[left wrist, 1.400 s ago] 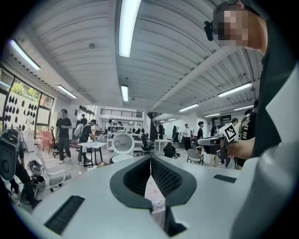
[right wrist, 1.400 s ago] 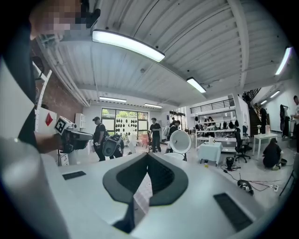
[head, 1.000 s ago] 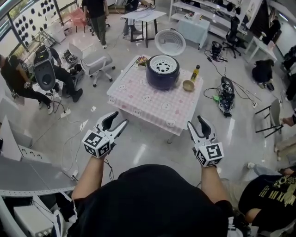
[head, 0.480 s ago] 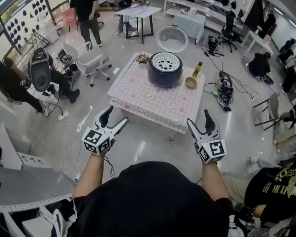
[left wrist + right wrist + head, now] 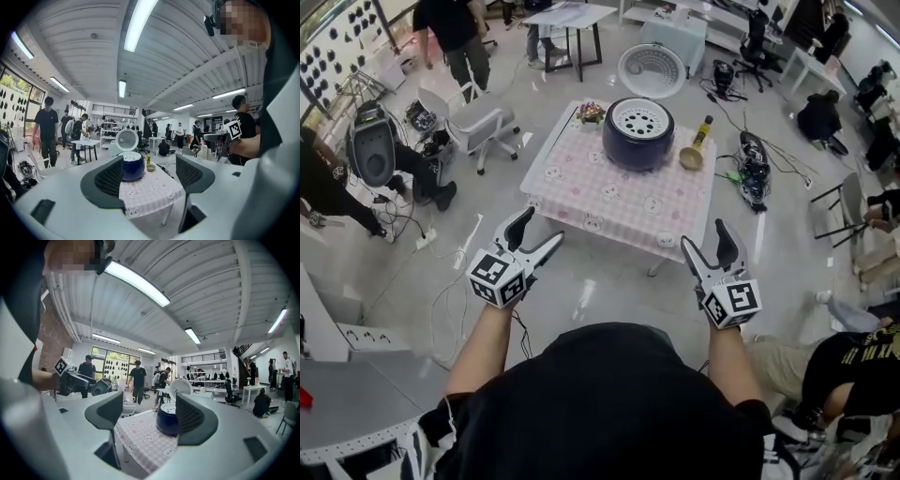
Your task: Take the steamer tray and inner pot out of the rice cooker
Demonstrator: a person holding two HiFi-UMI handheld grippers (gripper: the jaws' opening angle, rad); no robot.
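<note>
A dark blue rice cooker (image 5: 636, 141) stands at the far side of a low table with a pink checked cloth (image 5: 609, 199), its white lid (image 5: 652, 70) swung up. The white perforated steamer tray (image 5: 639, 119) sits in its top; the inner pot is hidden beneath. My left gripper (image 5: 541, 228) and right gripper (image 5: 704, 239) hover over the floor, short of the table's near edge. Both have just been opening, stand open and hold nothing. The cooker (image 5: 132, 166) shows between the left gripper's jaws and, in the right gripper view, the cooker (image 5: 166, 418) beside the right pad.
A yellow bottle (image 5: 703, 134) and a small bowl (image 5: 690, 157) stand right of the cooker. A grey chair (image 5: 478, 122) and people are off to the left. Cables and bags (image 5: 755, 173) lie on the floor right of the table. Someone sits at lower right (image 5: 862, 366).
Both grippers have moved forward towards the table, which now looks nearer. The jaws of both have spread wider than a second ago.
</note>
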